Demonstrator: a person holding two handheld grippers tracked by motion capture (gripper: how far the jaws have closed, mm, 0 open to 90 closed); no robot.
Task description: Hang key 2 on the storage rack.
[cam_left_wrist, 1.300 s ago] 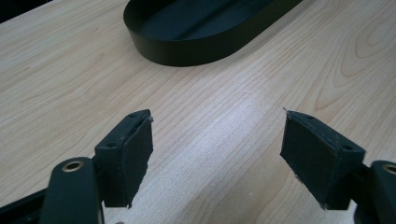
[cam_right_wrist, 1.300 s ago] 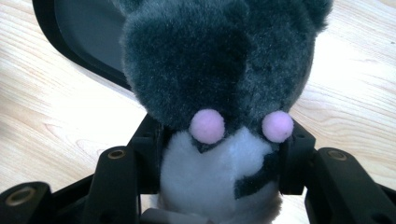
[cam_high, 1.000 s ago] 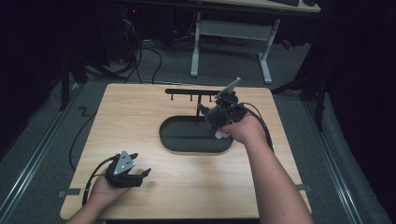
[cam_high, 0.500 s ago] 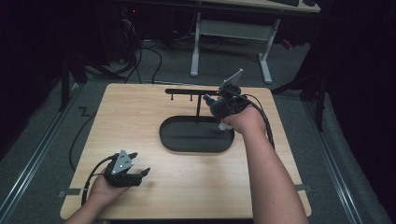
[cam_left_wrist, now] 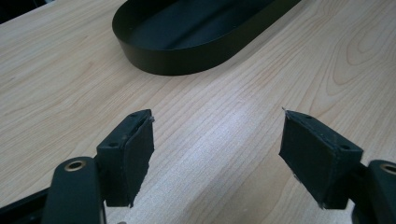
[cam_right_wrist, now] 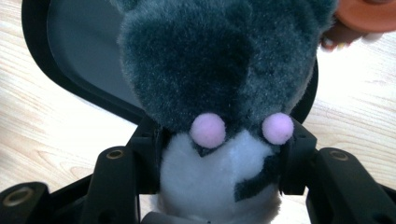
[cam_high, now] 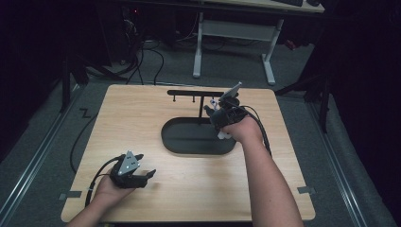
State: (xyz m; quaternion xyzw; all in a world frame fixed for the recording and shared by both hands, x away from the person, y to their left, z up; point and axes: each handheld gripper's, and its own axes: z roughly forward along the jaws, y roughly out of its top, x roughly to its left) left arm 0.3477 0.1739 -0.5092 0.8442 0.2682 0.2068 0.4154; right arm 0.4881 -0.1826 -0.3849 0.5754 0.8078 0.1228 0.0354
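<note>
My right gripper point(cam_high: 216, 113) is shut on a grey and white plush toy point(cam_right_wrist: 224, 70) with two pink pompoms. It holds the toy over the right end of a black oval tray point(cam_high: 189, 149). In the right gripper view the jaws press on the toy's white lower part, with the tray's rim point(cam_right_wrist: 70, 79) behind it. My left gripper point(cam_high: 146, 166) rests at the table's front left. It is open, with bare wood between its pads point(cam_left_wrist: 130, 163). The tray point(cam_left_wrist: 187, 60) lies ahead of it.
A black T-shaped rack point(cam_high: 201, 97) with small hooks stands at the back of the tray. The wooden table point(cam_high: 118, 123) has bare room to the left and in front of the tray. An orange rounded thing point(cam_right_wrist: 369, 14) shows beyond the toy.
My right hand has come down and slightly nearer with the plush toy, closer to the tray. The left hand has stayed in place.
</note>
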